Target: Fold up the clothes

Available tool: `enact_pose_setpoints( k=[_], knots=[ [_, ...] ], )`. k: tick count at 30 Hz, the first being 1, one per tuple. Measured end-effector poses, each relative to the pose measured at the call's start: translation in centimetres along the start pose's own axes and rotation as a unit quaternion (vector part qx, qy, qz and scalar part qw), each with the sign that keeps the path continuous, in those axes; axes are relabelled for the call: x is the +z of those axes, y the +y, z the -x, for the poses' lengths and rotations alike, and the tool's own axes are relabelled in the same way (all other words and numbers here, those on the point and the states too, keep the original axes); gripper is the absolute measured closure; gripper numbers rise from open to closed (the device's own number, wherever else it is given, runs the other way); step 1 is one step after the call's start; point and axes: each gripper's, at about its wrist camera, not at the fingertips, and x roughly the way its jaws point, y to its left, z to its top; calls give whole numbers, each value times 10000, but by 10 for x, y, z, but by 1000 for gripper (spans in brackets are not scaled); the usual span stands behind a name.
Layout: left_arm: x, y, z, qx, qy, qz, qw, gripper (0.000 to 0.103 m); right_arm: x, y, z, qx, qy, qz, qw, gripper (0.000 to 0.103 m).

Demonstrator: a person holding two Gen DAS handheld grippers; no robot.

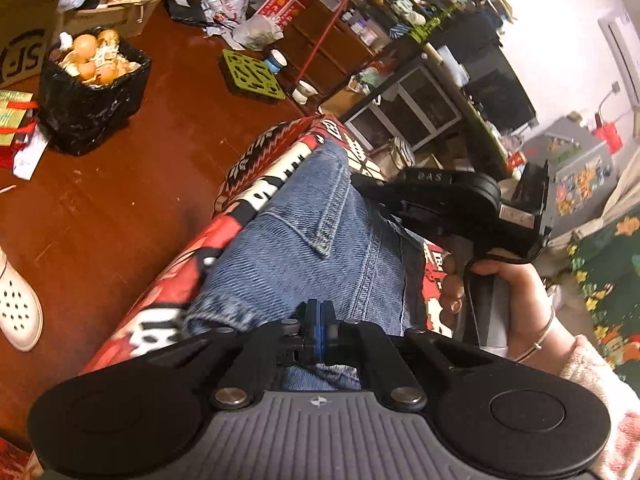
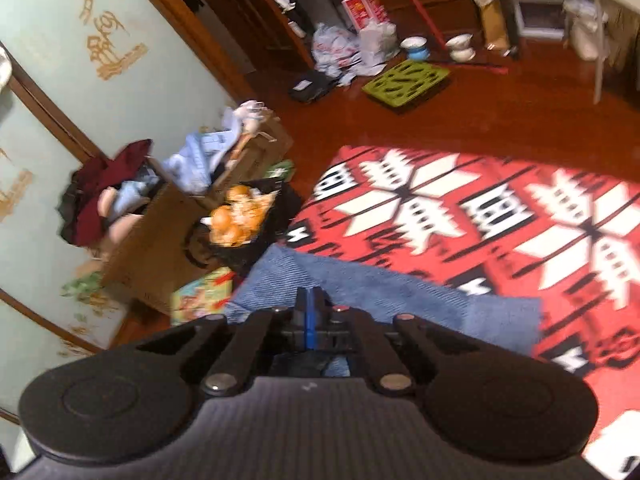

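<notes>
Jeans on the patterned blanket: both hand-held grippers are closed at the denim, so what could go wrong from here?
1. The left hand-held gripper is shut at the jeans near a bunched edge; a thin pinch may slip.
2. The jeans overhang the blanket edge in the right wrist view, so a slip could drop them to the floor.
3. The right hand-held gripper might pinch blanket too.

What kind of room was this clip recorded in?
Most likely a lived-in home room, cluttered with household things. Jeans lie on a red patterned blanket, a black bin of peels stands on the wooden floor, and crowded shelves line the wall.
</notes>
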Motion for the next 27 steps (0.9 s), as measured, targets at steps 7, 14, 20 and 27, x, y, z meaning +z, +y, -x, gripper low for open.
enact_pose_setpoints(
  k=[7, 14, 20, 27],
  knots=[
    [13, -2, 12, -259, -231, 232, 9991, 101, 0, 20, 39, 49, -196, 298, 9994, 93],
    [21, -23, -30, -86, 25, -49, 9999, 101, 2, 40, 22, 193, 27, 170, 9997, 95],
    [8, -14, -26, 82, 67, -26, 9999, 100, -1, 38, 1, -750, -142, 639, 9950, 101],
    [8, -14, -13, -257, -230, 275, 9990, 101, -13, 36, 52, 102, -183, 619, 9979, 95]
  ],
)
